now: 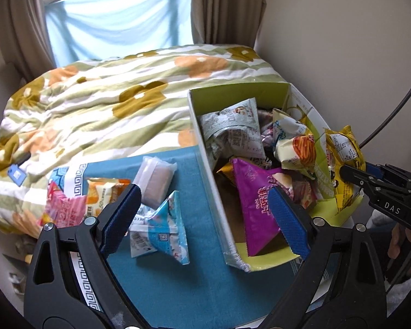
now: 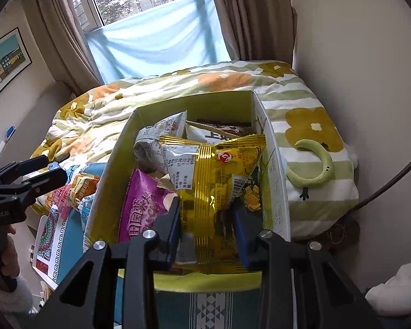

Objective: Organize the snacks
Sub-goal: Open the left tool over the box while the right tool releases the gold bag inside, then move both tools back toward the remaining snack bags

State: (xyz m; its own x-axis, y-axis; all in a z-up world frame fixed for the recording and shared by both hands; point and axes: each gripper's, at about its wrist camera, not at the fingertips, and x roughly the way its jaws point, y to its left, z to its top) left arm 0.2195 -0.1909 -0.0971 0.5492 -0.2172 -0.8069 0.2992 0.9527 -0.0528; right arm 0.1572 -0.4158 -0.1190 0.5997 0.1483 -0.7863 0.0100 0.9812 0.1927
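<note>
**Gold packet over the box, left tool released**

Left wrist: my left gripper (image 1: pixel 202 213) is spread wide, holding nothing, straddling the near-left wall of the green cardboard box (image 1: pixel 205 148). Blue packet (image 1: pixel 164 227) and clear-wrapped snack (image 1: pixel 156 183) lie left on the teal cloth (image 1: pixel 194 274).

Right wrist: my right gripper (image 2: pixel 208 230) is clenched on the gold snack packet (image 2: pixel 213 186), over the box's near end; purple bag (image 2: pixel 142 208) inside, left.

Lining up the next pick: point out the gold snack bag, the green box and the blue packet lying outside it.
gold snack bag (image 2: pixel 211 192), right wrist view, middle of its striped front.
green box (image 1: pixel 205 148), left wrist view, its white outer left wall.
blue packet (image 1: pixel 167 227), left wrist view, centre of its printed face.
</note>
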